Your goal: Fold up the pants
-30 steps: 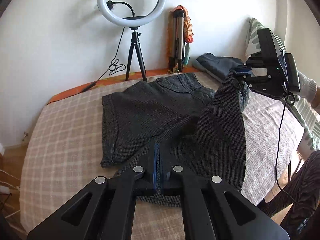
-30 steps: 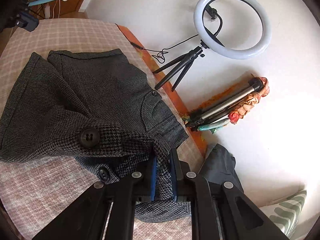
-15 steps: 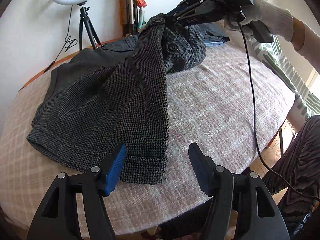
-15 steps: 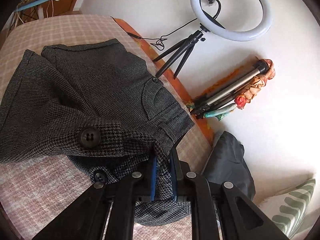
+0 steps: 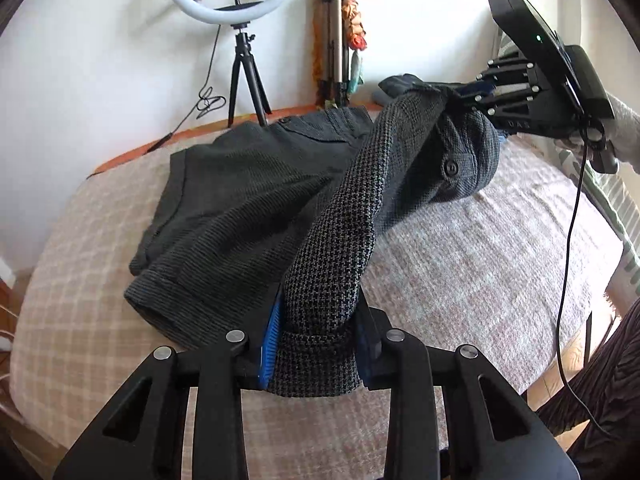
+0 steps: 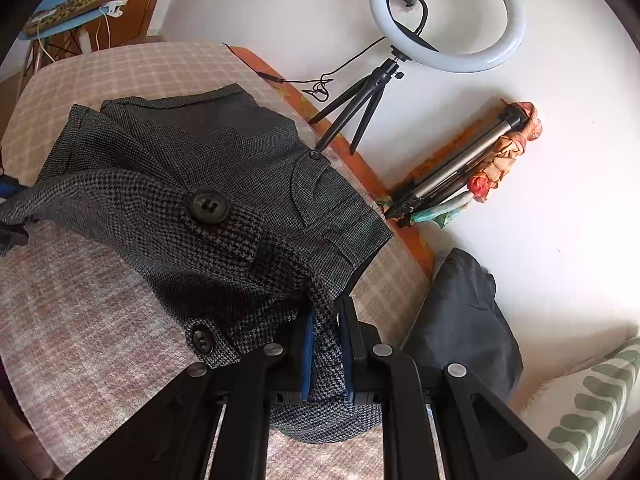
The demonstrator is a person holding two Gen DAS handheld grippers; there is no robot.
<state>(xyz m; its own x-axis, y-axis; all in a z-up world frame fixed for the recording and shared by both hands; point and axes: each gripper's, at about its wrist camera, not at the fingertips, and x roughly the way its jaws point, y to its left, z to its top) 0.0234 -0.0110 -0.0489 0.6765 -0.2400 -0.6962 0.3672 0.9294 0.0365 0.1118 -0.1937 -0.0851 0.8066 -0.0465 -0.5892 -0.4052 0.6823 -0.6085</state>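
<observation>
Dark grey houndstooth shorts point(image 5: 248, 200) lie on the checked bedcover, one half folded over the other. My left gripper point(image 5: 316, 344) is shut on the hem of the upper leg, bunched between its blue pads. My right gripper point(image 6: 325, 344) is shut on the buttoned waistband point(image 6: 208, 208) and holds it lifted; it also shows in the left wrist view point(image 5: 476, 94) at the upper right. The fabric is stretched between the two grippers above the lower half of the shorts.
A ring light on a tripod point(image 5: 240, 60) and a folded tripod with a scarf point(image 5: 336, 40) stand by the wall. A dark folded garment point(image 6: 464, 312) and a green-patterned pillow point(image 6: 592, 400) lie at the bed's head. A cable point(image 5: 568, 240) hangs from the right gripper.
My left gripper was open before the hem half a second ago; it has closed on the hem and lifted it. The right gripper keeps hold of the waistband.
</observation>
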